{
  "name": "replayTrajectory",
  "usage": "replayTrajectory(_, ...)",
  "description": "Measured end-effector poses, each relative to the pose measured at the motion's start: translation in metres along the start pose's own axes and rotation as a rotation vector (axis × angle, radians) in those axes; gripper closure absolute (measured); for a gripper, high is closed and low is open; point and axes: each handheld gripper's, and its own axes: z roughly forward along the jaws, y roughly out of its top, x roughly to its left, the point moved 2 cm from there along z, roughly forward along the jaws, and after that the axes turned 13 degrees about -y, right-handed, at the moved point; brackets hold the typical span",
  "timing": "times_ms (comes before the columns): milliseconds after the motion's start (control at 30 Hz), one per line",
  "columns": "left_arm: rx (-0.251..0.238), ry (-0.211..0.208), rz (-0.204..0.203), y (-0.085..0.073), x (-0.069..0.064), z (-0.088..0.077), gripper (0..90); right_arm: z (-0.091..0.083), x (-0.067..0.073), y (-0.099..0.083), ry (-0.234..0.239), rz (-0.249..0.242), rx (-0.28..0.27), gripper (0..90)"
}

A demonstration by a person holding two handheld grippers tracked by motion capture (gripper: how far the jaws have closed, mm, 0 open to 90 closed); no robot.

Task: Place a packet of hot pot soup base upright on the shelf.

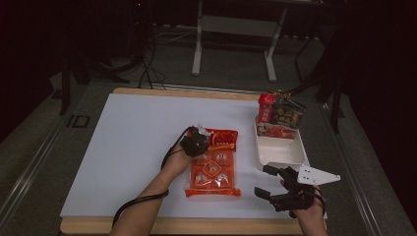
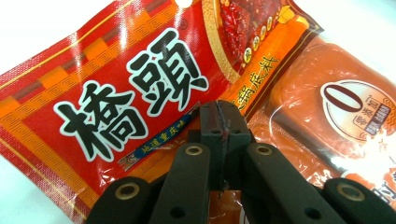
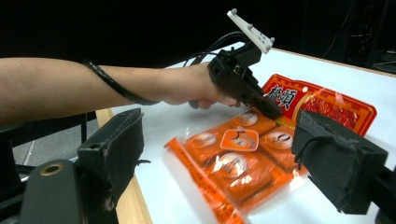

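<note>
Pinching with left gripper [image 2: 219,122]: jaws shut tight, tips at seam where glossy red plastic sauce packet [image 2: 140,88] meets clear orange pouch of wrapped blocks [image 1: 213,173]; whether film is caught between them, cannot tell. Both packs lie flat mid-table, nearer front edge of white table top [image 1: 133,147]. Right gripper [image 3: 219,163] idle near front right corner, jaws wide apart, nothing between. White open box [image 1: 280,152] by right edge. Judgement: packs light, floppy, slick; take by edge seal, not middle.
</note>
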Motion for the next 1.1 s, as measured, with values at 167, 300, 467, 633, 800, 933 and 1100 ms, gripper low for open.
replayTrajectory(167,-0.017,-0.043,0.010,-0.007,-0.017,0.001,90.0,0.000,0.001,0.000,-0.001,-0.003,0.001,16.5)
replayTrajectory(300,-0.019,-0.084,0.024,-0.013,-0.030,0.000,90.0,0.000,0.001,0.000,-0.001,0.000,0.002,16.5)
replayTrajectory(467,-0.010,-0.104,0.049,-0.016,-0.043,-0.001,90.0,0.001,0.002,0.000,-0.004,-0.008,0.006,16.5)
replayTrajectory(633,-0.063,-0.139,0.057,-0.021,-0.045,-0.012,90.0,0.001,0.002,0.000,-0.015,-0.020,0.002,16.5)
replayTrajectory(800,-0.133,-0.110,0.049,-0.025,-0.042,-0.031,90.0,0.001,0.000,-0.001,-0.031,-0.026,0.008,16.5)
replayTrajectory(933,-0.169,-0.084,0.037,-0.027,-0.036,-0.050,84.3,0.001,0.002,-0.001,-0.033,-0.036,0.012,16.5)
replayTrajectory(1100,-0.198,-0.075,0.002,-0.030,-0.029,-0.067,73.4,0.002,0.003,-0.001,-0.037,-0.048,0.014,16.5)
